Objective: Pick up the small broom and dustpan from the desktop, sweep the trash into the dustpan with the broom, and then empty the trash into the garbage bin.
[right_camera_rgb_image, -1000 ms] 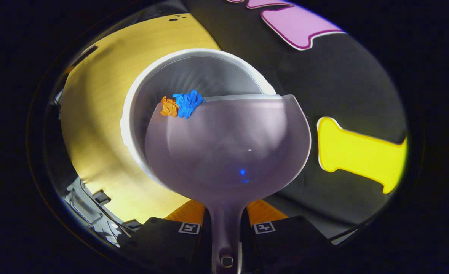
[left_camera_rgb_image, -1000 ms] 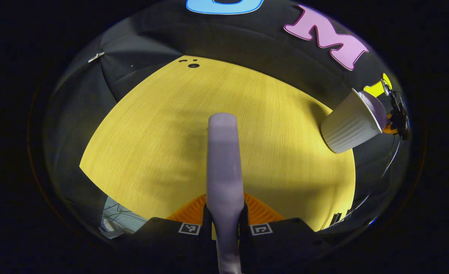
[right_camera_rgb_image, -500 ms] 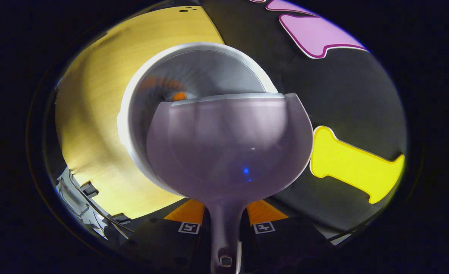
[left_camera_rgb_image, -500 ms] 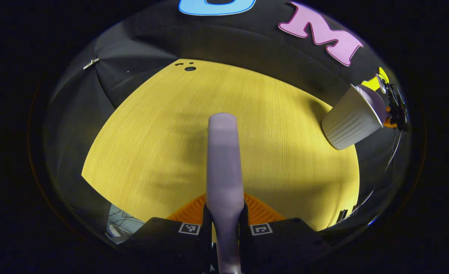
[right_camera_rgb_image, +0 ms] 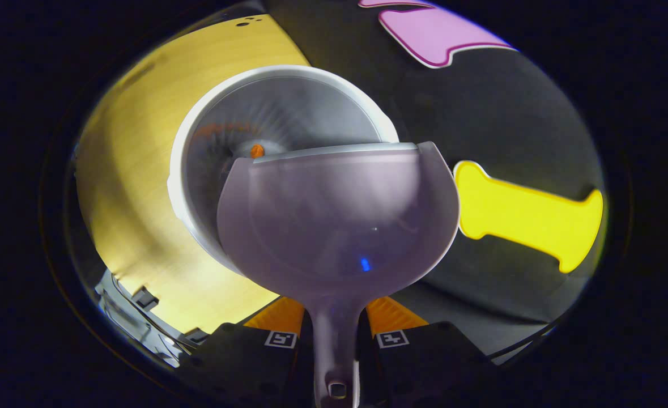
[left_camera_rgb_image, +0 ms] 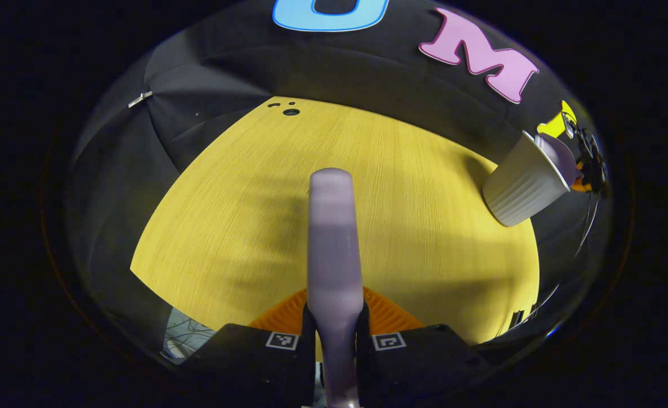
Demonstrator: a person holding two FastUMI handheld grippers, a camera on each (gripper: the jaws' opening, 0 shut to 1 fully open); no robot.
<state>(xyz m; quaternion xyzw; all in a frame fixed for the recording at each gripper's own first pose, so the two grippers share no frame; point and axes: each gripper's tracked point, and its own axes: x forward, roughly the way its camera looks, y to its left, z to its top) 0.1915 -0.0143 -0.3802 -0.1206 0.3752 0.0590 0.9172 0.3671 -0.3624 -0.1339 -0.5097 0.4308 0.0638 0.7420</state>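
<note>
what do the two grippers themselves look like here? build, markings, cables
Both match. Left gripper, in the left gripper view: a dark, blocky body along the bottom edge, with a small square black-and-white marker on each side and ribbed inner faces. Right gripper, in the right gripper view: the same dark body, with paired square markers. No cable can be traced to either gripper, and no hand or sleeve is visible.

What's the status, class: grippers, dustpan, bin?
Left gripper shut on broom. Right gripper shut on dustpan, tipped over garbage bin. Orange scrap inside bin. Nothing blocking.
</note>
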